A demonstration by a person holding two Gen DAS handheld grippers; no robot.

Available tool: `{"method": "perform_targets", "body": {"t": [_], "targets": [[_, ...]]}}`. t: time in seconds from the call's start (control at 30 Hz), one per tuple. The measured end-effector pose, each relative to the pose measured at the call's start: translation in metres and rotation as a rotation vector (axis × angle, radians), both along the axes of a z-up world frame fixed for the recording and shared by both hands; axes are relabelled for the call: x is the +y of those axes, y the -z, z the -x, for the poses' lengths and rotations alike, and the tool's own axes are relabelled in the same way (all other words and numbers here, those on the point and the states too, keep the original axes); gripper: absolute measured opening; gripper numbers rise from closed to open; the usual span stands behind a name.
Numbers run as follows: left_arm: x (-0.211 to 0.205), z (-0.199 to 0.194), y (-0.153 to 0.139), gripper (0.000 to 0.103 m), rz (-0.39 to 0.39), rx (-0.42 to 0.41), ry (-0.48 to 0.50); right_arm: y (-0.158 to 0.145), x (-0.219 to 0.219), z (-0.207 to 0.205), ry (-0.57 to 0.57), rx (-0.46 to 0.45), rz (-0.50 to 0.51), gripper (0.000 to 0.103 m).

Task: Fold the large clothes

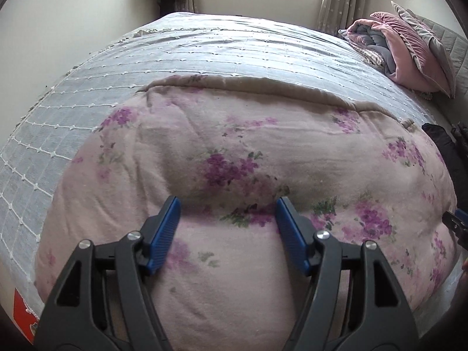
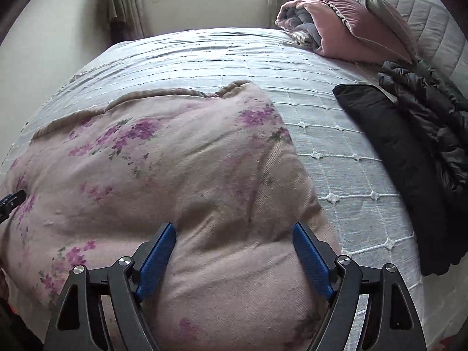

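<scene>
Both grippers, left (image 1: 228,204) and right (image 2: 234,231), tilt downward over the floral blanket (image 1: 234,152), fingers spread, gripping nothing.

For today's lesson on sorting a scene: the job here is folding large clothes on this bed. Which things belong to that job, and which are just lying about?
Part of the job:
- floral pink blanket, folded on the bed
- left gripper, open
- right gripper, open

Lying about:
- pink pillow
- rolled pink-and-grey quilt
- black padded jacket
- grey bedspread
- curtains
</scene>
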State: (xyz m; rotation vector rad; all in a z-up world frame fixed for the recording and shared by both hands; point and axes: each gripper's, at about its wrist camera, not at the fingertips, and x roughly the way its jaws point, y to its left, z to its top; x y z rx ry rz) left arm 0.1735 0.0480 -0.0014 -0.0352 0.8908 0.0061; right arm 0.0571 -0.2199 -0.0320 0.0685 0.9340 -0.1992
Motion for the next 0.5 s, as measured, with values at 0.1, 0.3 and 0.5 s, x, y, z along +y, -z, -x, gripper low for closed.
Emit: {"method": "perform_targets", "body": {"t": [0.1,0.3,0.5], "targets": [[0.01,0.002,0.0,0.069,-0.019,-0.004,-0.024,0.002,-0.011,0.002,0.02,0.014,-0.033,0.089],[0.064,0.003,0.001,0.069,0.068,0.021,-0.112,0.002,-0.028,0.007,0.036,0.032,-0.103,0.091],[0.089,0.01,0.004,0.069,0.007,0.019,-0.157,0.005,-0.05,0.014,0.093,0.053,-0.15,0.091]]}}
